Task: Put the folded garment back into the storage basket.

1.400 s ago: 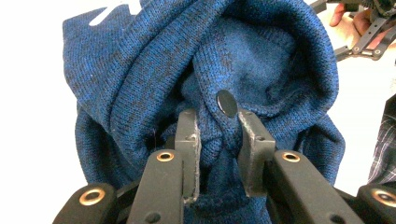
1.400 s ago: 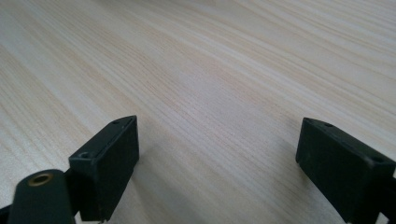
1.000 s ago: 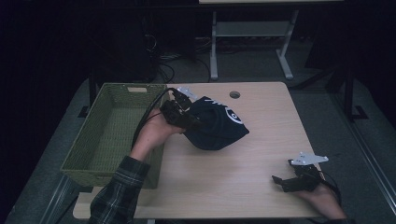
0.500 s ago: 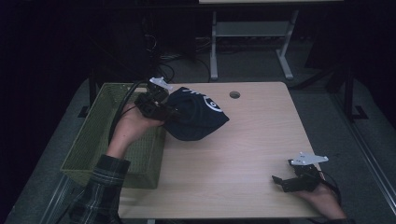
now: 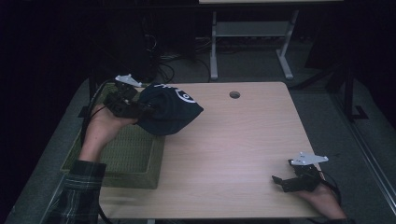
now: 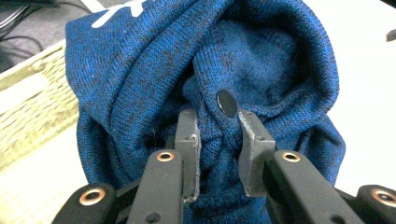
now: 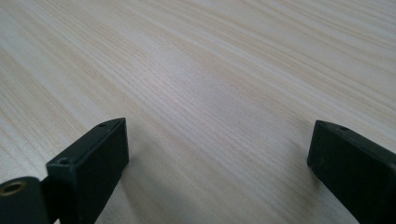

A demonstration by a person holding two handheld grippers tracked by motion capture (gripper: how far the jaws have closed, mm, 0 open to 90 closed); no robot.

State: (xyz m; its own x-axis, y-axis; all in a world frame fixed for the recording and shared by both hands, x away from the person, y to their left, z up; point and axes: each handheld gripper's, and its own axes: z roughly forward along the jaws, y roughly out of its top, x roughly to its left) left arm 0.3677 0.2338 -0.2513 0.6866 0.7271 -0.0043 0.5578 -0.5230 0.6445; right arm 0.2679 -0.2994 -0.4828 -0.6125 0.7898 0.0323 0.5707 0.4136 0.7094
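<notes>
High view, left gripper (image 5: 148, 110) clamped on dark blue knit garment (image 5: 170, 109), now carried left over green basket (image 5: 114, 154), right gripper (image 5: 279, 180) wide, unmoved on table (image 5: 233, 140).

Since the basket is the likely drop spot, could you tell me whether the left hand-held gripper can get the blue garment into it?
Probably yes: the left hand-held gripper holds the blue garment above the open basket.

High view overlooks table (image 5: 224, 140), tool views close, sharing tabletop
</notes>
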